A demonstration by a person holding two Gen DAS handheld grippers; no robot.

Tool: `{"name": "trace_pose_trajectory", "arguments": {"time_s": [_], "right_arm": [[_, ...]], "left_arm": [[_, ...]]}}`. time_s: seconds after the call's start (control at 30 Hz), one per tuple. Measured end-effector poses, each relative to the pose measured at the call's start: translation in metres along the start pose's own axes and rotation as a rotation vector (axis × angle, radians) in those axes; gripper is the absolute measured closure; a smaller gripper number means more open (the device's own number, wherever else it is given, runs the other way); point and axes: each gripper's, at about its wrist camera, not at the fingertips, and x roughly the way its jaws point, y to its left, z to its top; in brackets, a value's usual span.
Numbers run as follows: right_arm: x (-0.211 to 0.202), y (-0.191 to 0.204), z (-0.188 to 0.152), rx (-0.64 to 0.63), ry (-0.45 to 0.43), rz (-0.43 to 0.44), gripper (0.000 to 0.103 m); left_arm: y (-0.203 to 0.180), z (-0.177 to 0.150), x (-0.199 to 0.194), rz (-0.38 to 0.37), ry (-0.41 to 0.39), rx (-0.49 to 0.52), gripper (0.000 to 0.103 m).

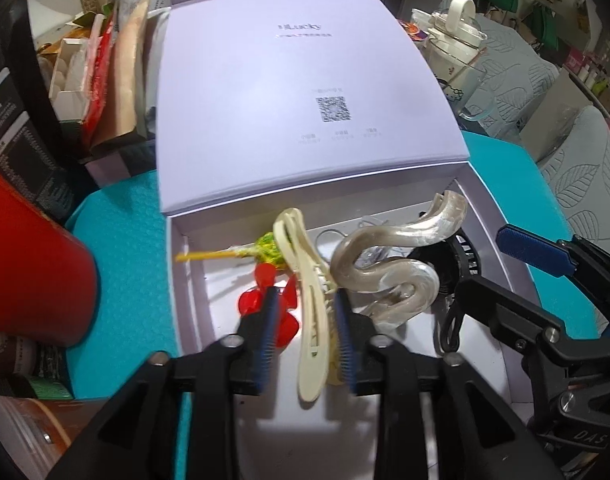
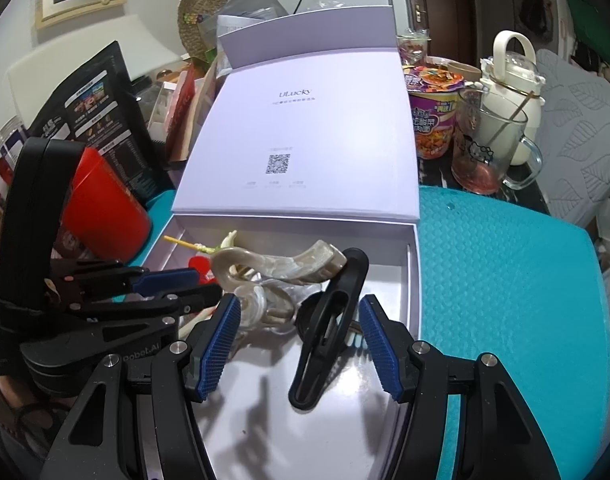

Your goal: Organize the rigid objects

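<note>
Across the middle of both views sits the lilac box [image 1: 185, 280], its lid [image 1: 305, 92] folded back toward the upper part of the frame and its white tray open toward the cameras, on a teal mat [image 2: 505, 260]. Left of it stands a red canister [image 1: 33, 264]; in the right-wrist view a glass mug [image 2: 493, 148] and a noodle cup [image 2: 433, 120] stand at the upper right. Inside the tray, the largest piece is a pearly wavy hair clip [image 1: 389, 264], lying centre-right. Beside it a cream hair clip [image 1: 309, 308] runs down the centre of the left-wrist view, passing between the fingers of the left gripper [image 1: 305, 324]; the pads stand close on either side of it, but whether they actually pinch it I cannot tell. Just left of that are a red clip [image 1: 265, 304] and a lollipop [image 1: 261, 252] with a yellow stick. In the lower centre of the right-wrist view a black hair clip [image 2: 329, 328] stands tilted between the spread-apart fingers of the right gripper [image 2: 301, 340], touching neither pad. The step in hand looks like setting the clips into the box, and most pieces appear to be in already. Next, the right gripper would either close on the black clip to straighten it or back away clear, and the left needs to settle the cream clip without knocking the red one.
</note>
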Motion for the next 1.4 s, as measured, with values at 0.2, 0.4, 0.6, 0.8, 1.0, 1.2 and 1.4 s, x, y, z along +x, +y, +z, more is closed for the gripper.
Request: {"name": "trace_pose_trajectory", "arguments": {"time_s": [0.2,0.4,0.6,0.8,1.0,1.2,1.4], "right_arm": [[-0.003,0.002,-0.001,-0.013,-0.002,-0.021,0.041],[-0.008,0.006,0.002,-0.025,-0.014,-0.038,0.041],[-0.023,0.011,0.0,-0.043,-0.028,-0.05,0.041],[-0.046,0.018,-0.001,-0.065,-0.059,-0.056,0.04],[-0.074,0.028,-0.003,-0.081,-0.101,-0.069,0.039],[-0.102,0.036,-0.008,-0.091,-0.15,-0.091,0.038],[-0.127,0.042,-0.016,-0.087,-0.19,-0.11,0.038]], "left_arm": [[0.008,-0.003,-0.005,0.011,-0.008,-0.041,0.032],[0.004,-0.005,-0.016,0.023,-0.02,-0.043,0.032],[0.004,-0.017,-0.046,0.017,-0.069,-0.039,0.032],[-0.003,-0.022,-0.078,0.018,-0.12,-0.015,0.032],[-0.01,-0.026,-0.111,0.035,-0.185,0.001,0.032],[-0.016,-0.036,-0.143,0.055,-0.265,0.009,0.032],[-0.021,-0.049,-0.174,0.063,-0.351,0.029,0.032]]}}
